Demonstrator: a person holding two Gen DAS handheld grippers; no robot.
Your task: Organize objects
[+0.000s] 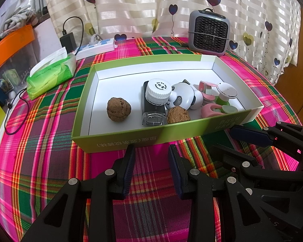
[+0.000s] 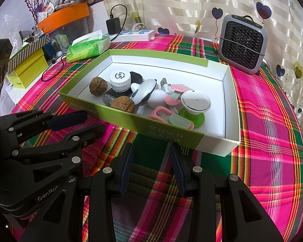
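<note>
Objects sit in green box [image 1: 131,141] on plaid cloth: walnuts [image 1: 118,109], bottle [image 1: 154,102], clips. Both my grippers, left [image 1: 151,151] & right [image 2: 152,148], hover just before it, jaws apart, empty. Pick one item, approach slow, w/o nudging neighbours.

Shallow green cardboard box, white inside [image 1: 119,144], mid-frame on plaid cloth. Inside: two brown wrinkled walnuts [image 1: 118,109], white-capped clear jar [image 1: 158,91] atop black rectangular device, white panda gadget [image 1: 184,96], pink-green clips [image 1: 212,110] at right.
</note>
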